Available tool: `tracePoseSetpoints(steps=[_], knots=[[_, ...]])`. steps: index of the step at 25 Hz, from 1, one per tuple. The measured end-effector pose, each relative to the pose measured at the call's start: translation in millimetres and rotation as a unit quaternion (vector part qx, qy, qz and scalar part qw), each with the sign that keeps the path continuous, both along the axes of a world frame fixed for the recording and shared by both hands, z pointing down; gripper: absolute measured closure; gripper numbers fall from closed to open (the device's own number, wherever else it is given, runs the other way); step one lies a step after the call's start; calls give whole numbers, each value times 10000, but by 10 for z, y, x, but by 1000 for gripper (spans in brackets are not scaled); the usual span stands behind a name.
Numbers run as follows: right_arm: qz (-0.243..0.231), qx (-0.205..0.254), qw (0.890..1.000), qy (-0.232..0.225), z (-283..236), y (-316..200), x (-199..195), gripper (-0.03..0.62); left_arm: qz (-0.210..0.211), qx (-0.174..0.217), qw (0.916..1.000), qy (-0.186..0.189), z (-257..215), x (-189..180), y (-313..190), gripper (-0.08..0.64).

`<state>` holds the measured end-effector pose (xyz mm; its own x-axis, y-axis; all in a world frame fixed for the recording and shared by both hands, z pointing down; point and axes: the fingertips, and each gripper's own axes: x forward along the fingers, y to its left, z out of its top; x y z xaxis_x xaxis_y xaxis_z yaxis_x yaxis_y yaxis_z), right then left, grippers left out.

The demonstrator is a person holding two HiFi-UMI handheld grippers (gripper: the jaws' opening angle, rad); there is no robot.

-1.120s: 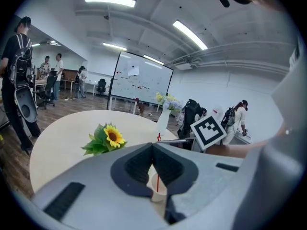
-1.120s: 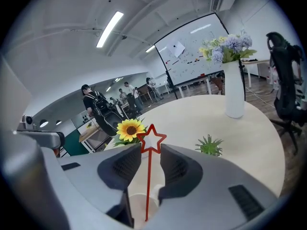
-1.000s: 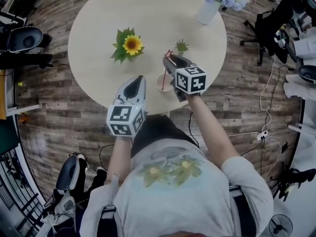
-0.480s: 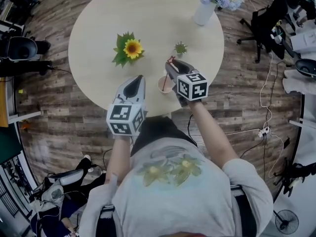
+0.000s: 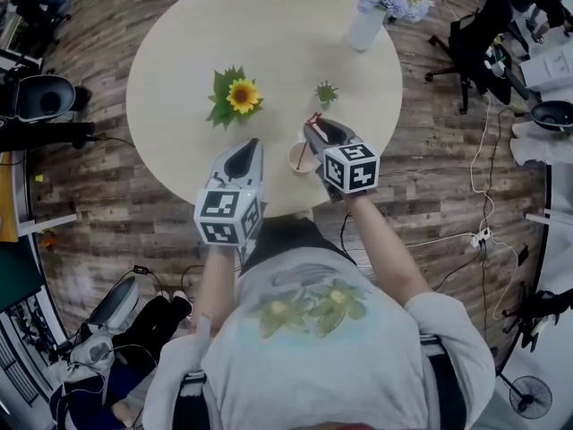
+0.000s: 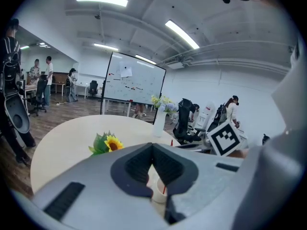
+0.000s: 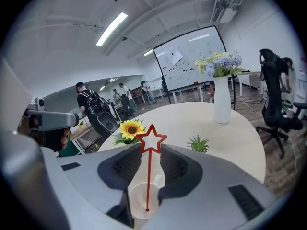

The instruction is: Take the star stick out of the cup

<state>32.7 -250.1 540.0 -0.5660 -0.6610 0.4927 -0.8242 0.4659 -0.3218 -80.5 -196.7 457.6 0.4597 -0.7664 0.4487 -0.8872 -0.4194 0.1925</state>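
1. I'm holding the right gripper point(image 7: 150, 151) over the cup point(image 7: 142, 201), which is sitting at the near edge of the tabletop point(image 5: 269, 34).
2. Its fingers point(image 7: 127, 166) are sitting narrowly apart, one on each side of the stick point(image 7: 148, 178).
3. They aren't gripping it: a gap is showing on both sides of the shaft.
4. The stick is standing near upright in the cup with its foot resting on the cup floor. Its star-shaped top is poking up just above my fingertips.
5. I'm keeping the left gripper point(image 6: 152, 148) to the left of the cup, near it but not touching.
6. The left fingers point(image 6: 137, 166) are pressing together at the tips, with nothing between them.
7. Through the opening below those tips I'm seeing the cup and a bit of the red shaft.
8. The sunflower point(image 5: 242, 96) is lying farther in on the tabletop, to the left.
9. The small plant point(image 5: 326, 91) is sitting just beyond the cup.
10. The vase point(image 5: 365, 25) of flowers is standing at the far right edge, well apart from the cup.
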Motion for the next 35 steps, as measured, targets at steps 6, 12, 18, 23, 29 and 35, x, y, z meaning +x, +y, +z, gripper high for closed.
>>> tracePoseSetpoints(steps=[6,12,18,23,29,35], knots=[[26,90,9999,86,-37,82,15,457,77,0,10000,18,15,19,2,557],[-39,203,9997,139,-80,143,-1,457,34,10,10000,40,24,-7,7,557],[-79,262,9994,206,-137,223,27,457,21,51,10000,33,-12,8,75,557],[-54,356,9992,189,-213,244,51,457,39,82,10000,26,-37,15,119,557],[-1,485,9987,160,-312,274,67,457,51,137,9999,37,-69,3,184,557],[52,677,9977,66,-481,288,74,457,63,177,9998,52,-99,10,236,557]])
